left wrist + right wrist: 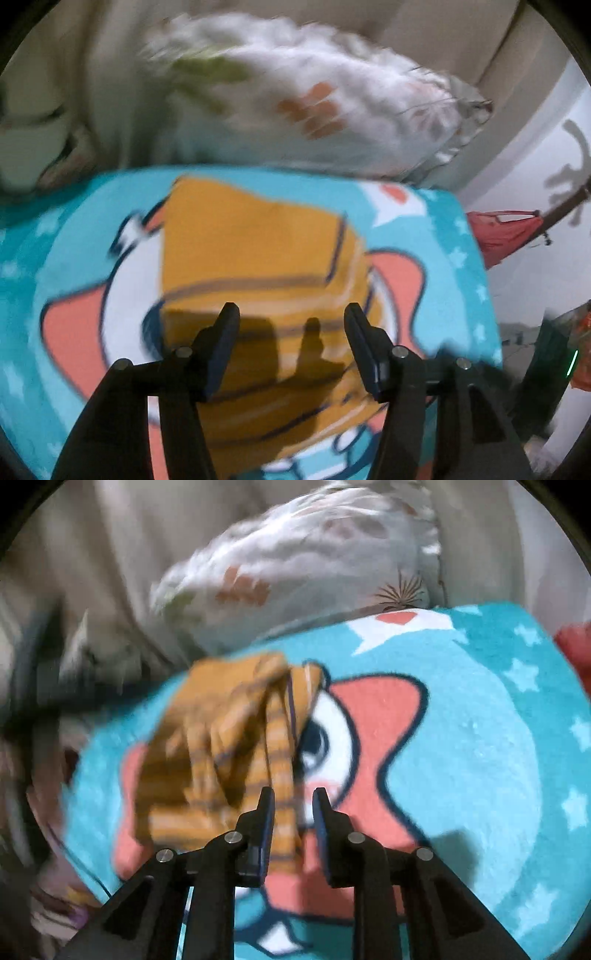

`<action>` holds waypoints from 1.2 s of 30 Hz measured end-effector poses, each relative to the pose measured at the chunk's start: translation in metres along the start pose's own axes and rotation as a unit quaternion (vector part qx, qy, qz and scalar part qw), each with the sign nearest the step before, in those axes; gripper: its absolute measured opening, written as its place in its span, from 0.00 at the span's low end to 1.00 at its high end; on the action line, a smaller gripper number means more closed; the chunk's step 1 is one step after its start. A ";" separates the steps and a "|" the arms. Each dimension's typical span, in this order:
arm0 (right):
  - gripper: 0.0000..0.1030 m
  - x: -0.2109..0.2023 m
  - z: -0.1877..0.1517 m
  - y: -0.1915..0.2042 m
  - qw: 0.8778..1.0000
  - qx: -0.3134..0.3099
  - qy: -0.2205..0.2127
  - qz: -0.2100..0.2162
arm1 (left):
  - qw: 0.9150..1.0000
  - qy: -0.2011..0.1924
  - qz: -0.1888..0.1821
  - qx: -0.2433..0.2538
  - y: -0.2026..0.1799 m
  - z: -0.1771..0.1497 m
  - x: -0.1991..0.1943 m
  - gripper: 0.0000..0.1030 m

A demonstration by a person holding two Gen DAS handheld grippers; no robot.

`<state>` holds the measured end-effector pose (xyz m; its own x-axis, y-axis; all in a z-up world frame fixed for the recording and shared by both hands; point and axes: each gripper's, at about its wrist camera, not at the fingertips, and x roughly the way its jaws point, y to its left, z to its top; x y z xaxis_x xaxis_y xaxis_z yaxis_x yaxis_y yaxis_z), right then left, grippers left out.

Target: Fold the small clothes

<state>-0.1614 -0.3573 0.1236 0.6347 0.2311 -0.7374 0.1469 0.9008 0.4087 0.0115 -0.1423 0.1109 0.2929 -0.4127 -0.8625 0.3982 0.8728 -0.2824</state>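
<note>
An orange striped garment lies on a cartoon blanket. The left gripper fingers are spread, the right gripper fingers slightly parted, both empty.

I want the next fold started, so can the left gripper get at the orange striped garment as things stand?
Probably yes. The left gripper stands open right over the orange striped garment, which lies on the blue cartoon blanket with nothing between them.

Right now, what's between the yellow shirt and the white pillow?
Only a strip of the blue blanket. The left wrist view shows it, between shirt and pillow.
</note>
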 end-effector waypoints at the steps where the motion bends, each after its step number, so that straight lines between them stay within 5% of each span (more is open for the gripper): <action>1: 0.30 0.004 0.011 -0.004 0.999 0.018 0.003 0.034 | 1.000 0.003 0.003 -0.005 0.005 -0.010 -0.001 0.56; 4: 0.34 0.028 0.033 -0.001 0.993 0.044 0.028 0.109 | 1.000 0.013 0.006 -0.026 0.014 -0.039 0.002 0.56; 8: 0.38 0.071 0.045 0.017 0.990 0.027 0.058 0.122 | 0.999 0.012 0.019 -0.036 0.015 -0.060 0.007 0.56; 10: 0.28 0.096 0.048 0.023 0.984 0.030 0.090 0.148 | 0.999 0.008 0.023 -0.041 0.016 -0.061 0.005 0.56; 11: 0.12 0.103 0.052 0.022 0.982 0.039 0.098 0.156 | 0.999 0.007 0.022 -0.045 0.016 -0.061 0.004 0.56; 14: 0.10 0.090 0.062 0.004 0.971 0.090 0.082 0.204 | 0.999 0.010 0.025 -0.043 0.010 -0.063 0.008 0.56; 20: 0.07 0.106 0.047 -0.028 0.989 0.082 0.098 0.080 | 0.993 0.062 0.095 -0.026 0.000 -0.078 0.044 0.56; 26: 0.10 0.105 0.056 -0.018 0.992 0.060 0.093 0.060 | 0.992 0.065 0.104 -0.018 -0.004 -0.080 0.044 0.63; 29: 0.13 0.076 0.076 -0.015 0.997 0.050 0.046 0.032 | 0.994 0.057 0.090 -0.034 0.002 -0.082 0.038 0.63; 32: 0.13 0.064 0.097 0.000 0.998 0.039 0.023 0.054 | 0.995 0.049 0.075 -0.050 0.006 -0.084 0.027 0.63; 36: 0.13 0.091 0.106 0.027 0.990 0.020 0.063 0.123 | 0.995 0.035 0.070 -0.062 0.005 -0.093 0.008 0.64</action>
<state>-0.0192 -0.3504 0.1246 0.5551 0.4885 -0.6732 0.0307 0.7968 0.6034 -0.0645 -0.1170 0.0637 0.2745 -0.2698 -0.9230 0.2460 0.9476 -0.2038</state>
